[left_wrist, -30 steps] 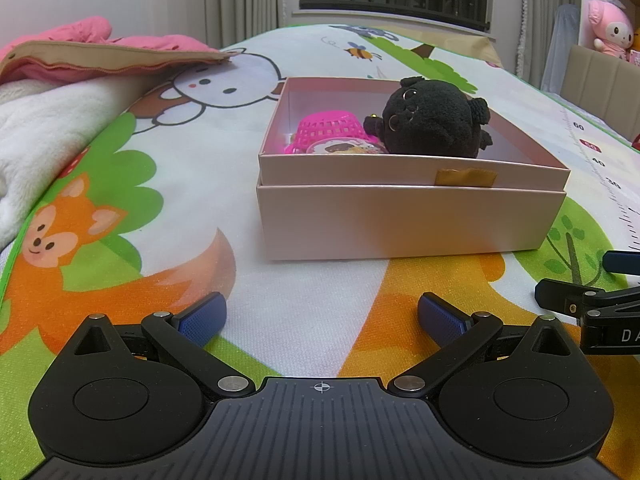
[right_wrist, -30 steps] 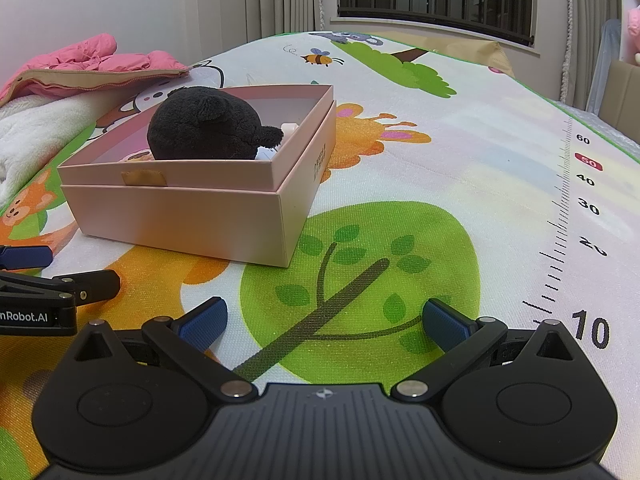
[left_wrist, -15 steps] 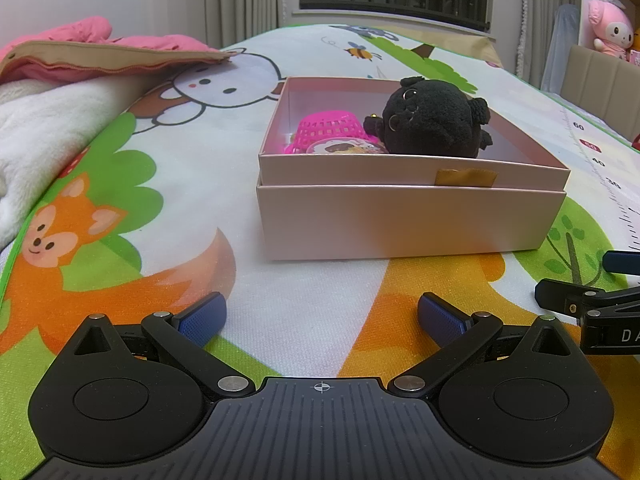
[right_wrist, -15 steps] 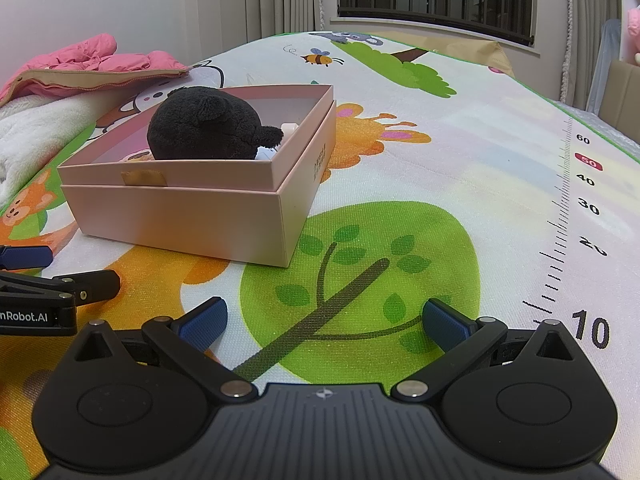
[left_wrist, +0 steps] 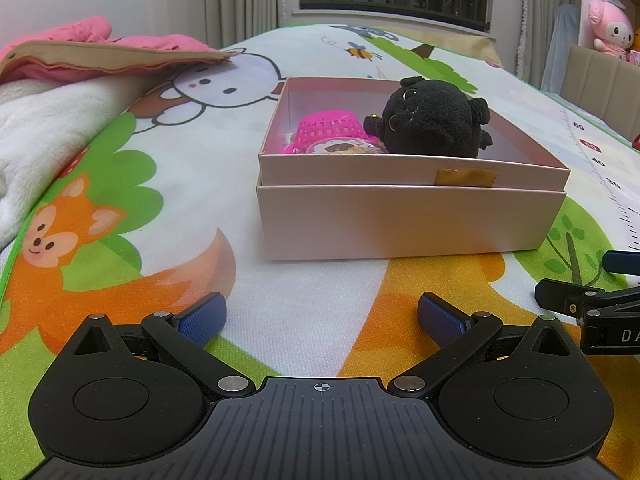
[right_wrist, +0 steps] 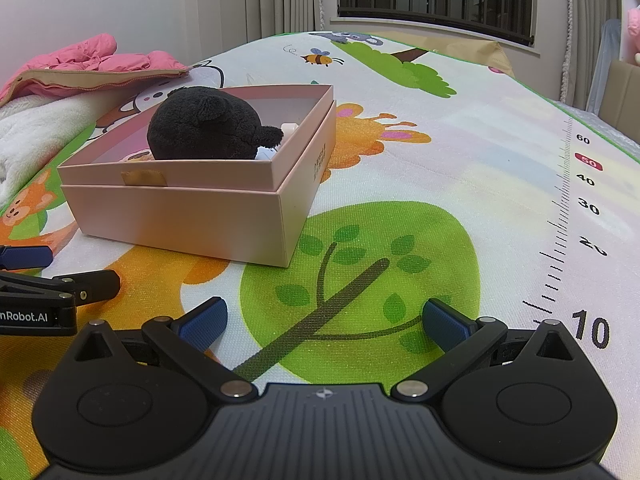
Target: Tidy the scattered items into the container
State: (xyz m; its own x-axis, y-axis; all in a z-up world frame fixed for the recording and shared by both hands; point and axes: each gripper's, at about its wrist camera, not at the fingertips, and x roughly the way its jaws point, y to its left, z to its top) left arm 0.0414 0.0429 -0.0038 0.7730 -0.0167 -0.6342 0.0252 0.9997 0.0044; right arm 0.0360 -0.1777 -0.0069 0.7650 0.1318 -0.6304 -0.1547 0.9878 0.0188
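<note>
A pale pink box [left_wrist: 408, 220] [right_wrist: 180, 216] stands on the cartoon play mat. Inside it sit a black plush toy [left_wrist: 434, 122] [right_wrist: 208, 126], a bright pink mesh basket [left_wrist: 328, 132] and a small round printed item [left_wrist: 336, 147]; a pale blue and white item [right_wrist: 266, 152] peeks out beside the plush. My left gripper [left_wrist: 322, 316] rests low on the mat in front of the box, open and holding nothing. My right gripper [right_wrist: 326, 318] is open too, over the green tree print to the right of the box. Each gripper's side shows at the edge of the other's view.
A white fleece blanket [left_wrist: 44, 136] and a pink padded jacket [left_wrist: 100, 52] lie at the mat's left. A pink plush [left_wrist: 610, 28] sits on a shelf at the far right. A printed ruler scale [right_wrist: 576, 208] runs along the mat's right side.
</note>
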